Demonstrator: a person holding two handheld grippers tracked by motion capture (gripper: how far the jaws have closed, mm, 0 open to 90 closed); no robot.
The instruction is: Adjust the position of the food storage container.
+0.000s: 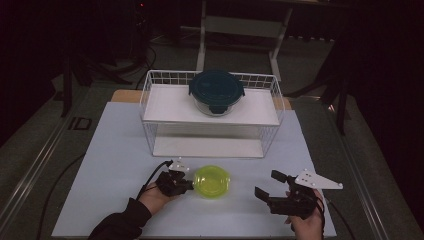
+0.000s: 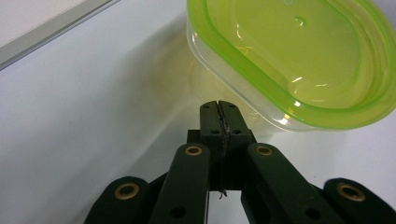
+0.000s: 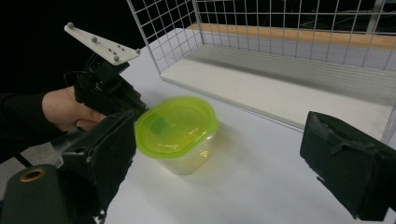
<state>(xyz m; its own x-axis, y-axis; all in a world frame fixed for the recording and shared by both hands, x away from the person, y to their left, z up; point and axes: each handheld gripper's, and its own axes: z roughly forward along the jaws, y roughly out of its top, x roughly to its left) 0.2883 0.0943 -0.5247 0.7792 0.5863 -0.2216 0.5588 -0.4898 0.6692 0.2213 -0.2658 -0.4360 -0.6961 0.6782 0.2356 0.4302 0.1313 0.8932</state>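
Note:
A yellow-green plastic container (image 1: 211, 181) with its lid on stands on the table's front middle, and shows close up in the left gripper view (image 2: 289, 60). My left gripper (image 1: 189, 186) is shut, its closed tips (image 2: 218, 109) right at the container's left wall with nothing held. My right gripper (image 1: 267, 184) stays wide open to the container's right, a gap apart. Between its spread jaws (image 3: 224, 158) I see the container (image 3: 176, 128) and the left gripper (image 3: 105, 88) behind it.
A white wire rack (image 1: 150, 95) with two shelves stands behind the container. On its top shelf is a round glass container with a dark teal lid (image 1: 216, 92). The lower shelf (image 3: 280, 93) lies bare. The pale blue table top (image 1: 120, 160) ends near my hands.

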